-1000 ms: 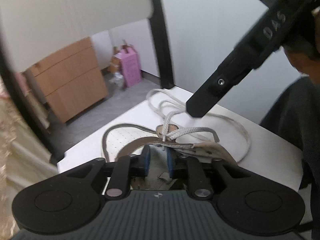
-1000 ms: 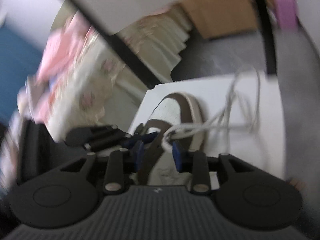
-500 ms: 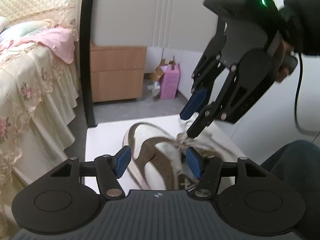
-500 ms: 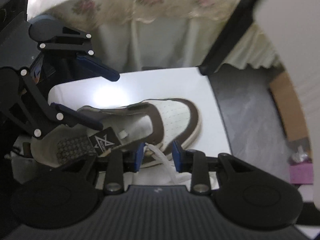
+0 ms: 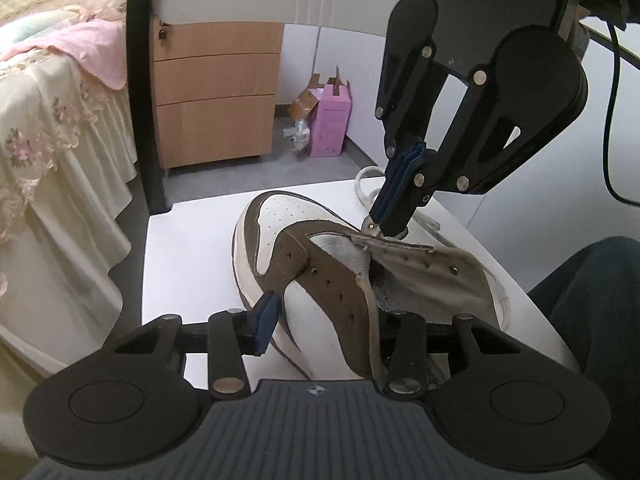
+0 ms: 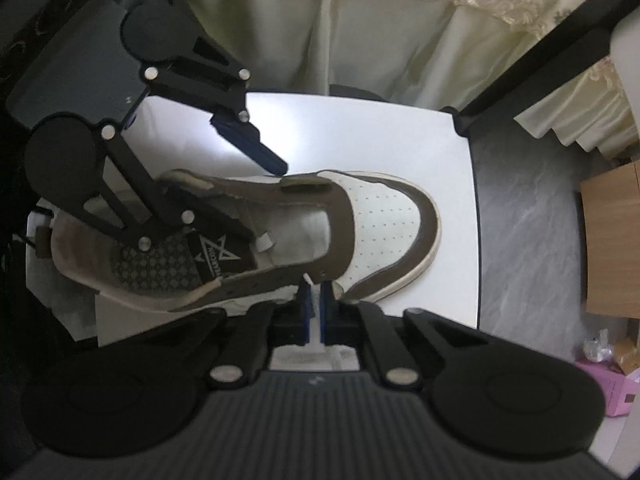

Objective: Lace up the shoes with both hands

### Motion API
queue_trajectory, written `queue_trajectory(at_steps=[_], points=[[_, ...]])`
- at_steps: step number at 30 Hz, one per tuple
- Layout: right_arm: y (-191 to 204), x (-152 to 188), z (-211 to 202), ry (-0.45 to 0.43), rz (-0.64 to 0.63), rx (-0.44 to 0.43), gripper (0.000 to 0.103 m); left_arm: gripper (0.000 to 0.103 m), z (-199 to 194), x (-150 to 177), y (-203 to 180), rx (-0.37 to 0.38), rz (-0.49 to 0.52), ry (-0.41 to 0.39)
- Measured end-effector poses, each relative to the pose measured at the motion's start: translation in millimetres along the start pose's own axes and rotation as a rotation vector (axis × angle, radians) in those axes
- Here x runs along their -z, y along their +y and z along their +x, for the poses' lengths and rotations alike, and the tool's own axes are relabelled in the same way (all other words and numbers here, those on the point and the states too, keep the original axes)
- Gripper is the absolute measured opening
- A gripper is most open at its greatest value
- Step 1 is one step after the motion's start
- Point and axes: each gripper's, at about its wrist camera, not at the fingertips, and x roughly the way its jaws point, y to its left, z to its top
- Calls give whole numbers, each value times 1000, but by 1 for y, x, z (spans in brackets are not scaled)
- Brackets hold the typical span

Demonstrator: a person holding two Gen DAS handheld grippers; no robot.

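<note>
I kept the left gripper (image 5: 320,320) half open, its jaws having just narrowed, straddling the brown-and-white shoe (image 6: 280,232) on the small white table (image 6: 360,120) to steady it, while the right gripper (image 5: 386,222) pinched the white lace (image 6: 316,316) tip shut beside the shoe's right eyelets, ready for threading.

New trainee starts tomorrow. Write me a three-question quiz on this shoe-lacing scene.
1. True or false: the right tongs are shut on the lace.
2. The shoe lies on: A the bed, B the white table, C the floor.
3. Fill in: the box on the floor beside the drawers is ____ in colour.

Key: 1 true; 2 B; 3 pink.
</note>
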Motion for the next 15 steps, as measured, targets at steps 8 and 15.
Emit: queue_trajectory(at_steps=[8, 15], points=[[10, -6, 5, 40, -34, 18, 2, 46, 13, -4, 5, 68, 33, -9], [2, -7, -3, 76, -4, -22, 6, 46, 18, -4, 4, 60, 49, -12]])
